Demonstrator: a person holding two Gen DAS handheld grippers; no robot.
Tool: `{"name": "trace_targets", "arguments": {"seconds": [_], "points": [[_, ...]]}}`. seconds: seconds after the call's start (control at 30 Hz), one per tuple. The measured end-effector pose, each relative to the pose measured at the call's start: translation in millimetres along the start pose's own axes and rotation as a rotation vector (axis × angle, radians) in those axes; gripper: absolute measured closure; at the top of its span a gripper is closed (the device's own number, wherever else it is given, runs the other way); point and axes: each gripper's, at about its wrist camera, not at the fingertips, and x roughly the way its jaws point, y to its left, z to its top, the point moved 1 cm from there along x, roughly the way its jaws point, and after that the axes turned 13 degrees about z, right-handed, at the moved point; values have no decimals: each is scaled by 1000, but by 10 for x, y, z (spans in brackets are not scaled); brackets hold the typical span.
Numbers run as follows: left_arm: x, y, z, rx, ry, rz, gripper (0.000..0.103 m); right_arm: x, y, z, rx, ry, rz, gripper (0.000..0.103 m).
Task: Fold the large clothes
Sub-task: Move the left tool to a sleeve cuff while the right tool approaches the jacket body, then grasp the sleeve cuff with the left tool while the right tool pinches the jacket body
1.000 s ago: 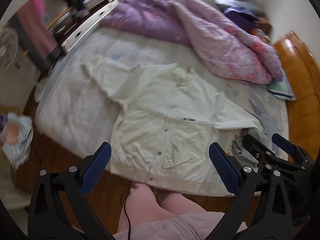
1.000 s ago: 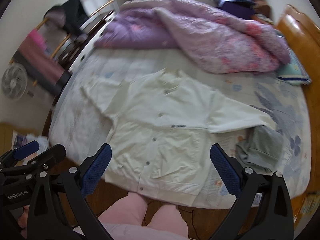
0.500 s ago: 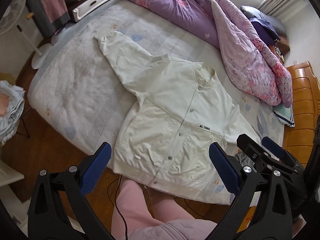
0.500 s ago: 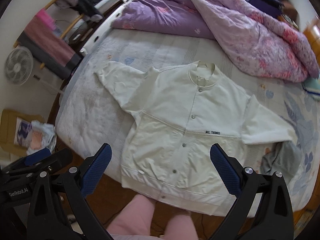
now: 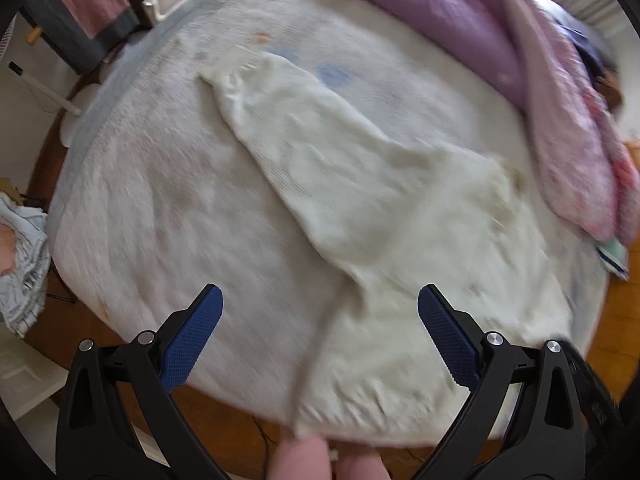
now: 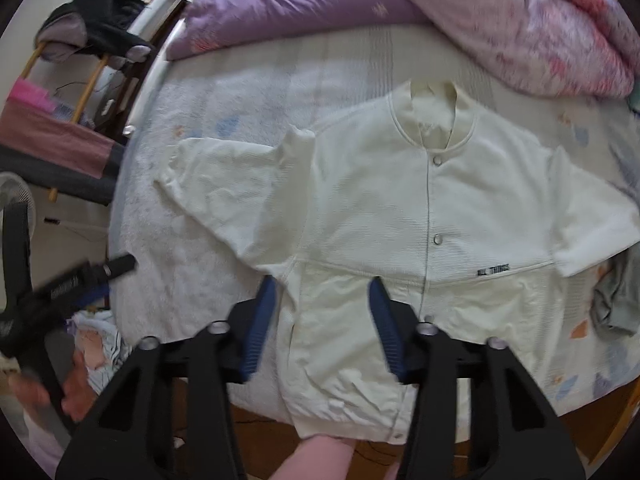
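Nearest me, my right gripper (image 6: 322, 316) hangs above the jacket (image 6: 400, 216), its jaws closing with nothing between them — the pads look clear of the cloth, over the near-left front panel just under the armpit seam, which I judge is where I mean to pinch for the first fold. My left gripper (image 5: 320, 336) stands wide open and empty, pointing down over the bare sheet (image 5: 168, 208) with the left sleeve (image 5: 304, 136) running away from it toward the far left; it is set there, I think, so it can take the sleeve while the right takes the body. The left view is blurred, so I cannot tell how close its pads are to the fabric. The jacket lies face up and buttoned, spread flat on the bed (image 6: 192, 240) with its hem at the near edge and collar (image 6: 434, 120) toward the far side — laid out that way so both halves can fold inward. Beyond it, a purple quilt (image 6: 460, 12) is heaped along the far side, out of the working area.
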Motion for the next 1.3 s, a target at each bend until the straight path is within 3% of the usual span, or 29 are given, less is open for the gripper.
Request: {"name": "trace_targets", "arguments": {"seconds": [0.07, 0.13, 0.3, 0.4, 0.63, 0.7, 0.77, 0.87, 0.9, 1.0, 1.13, 1.3], "points": [[306, 139, 264, -31, 6, 28, 5, 203, -111, 72, 29, 10, 9, 68], [649, 297, 522, -77, 42, 32, 5, 474, -224, 165, 57, 42, -38, 68], [1241, 651, 999, -213, 105, -63, 5, 981, -434, 330, 124, 80, -50, 78], [1560, 815, 1273, -287, 131, -32, 5, 1195, -451, 393, 142, 114, -52, 80], [2169, 1042, 1968, -418, 128, -52, 5, 1313, -346, 521, 113, 95, -32, 80], [2341, 1064, 2129, -435, 134, -19, 6, 1385, -374, 562, 115, 87, 1, 80], [2456, 1064, 2243, -428, 109, 39, 26, 1494, -398, 607, 115, 89, 19, 80], [2429, 996, 2312, -370, 51, 97, 43, 1677, -444, 677, 106, 102, 43, 80], [2323, 930, 2317, -317, -12, 110, 66, 1719, -457, 698, 104, 105, 53, 80], [1984, 790, 2313, -199, -135, 278, 80, 1917, -485, 766, 91, 127, 84, 80], [1382, 971, 2284, -216, -286, 381, 83, 2211, -508, 809, 94, 162, 82, 80], [840, 1382, 2101, -278, -320, 323, 84, 2496, -457, 786, 66, 194, 84, 80]]}}
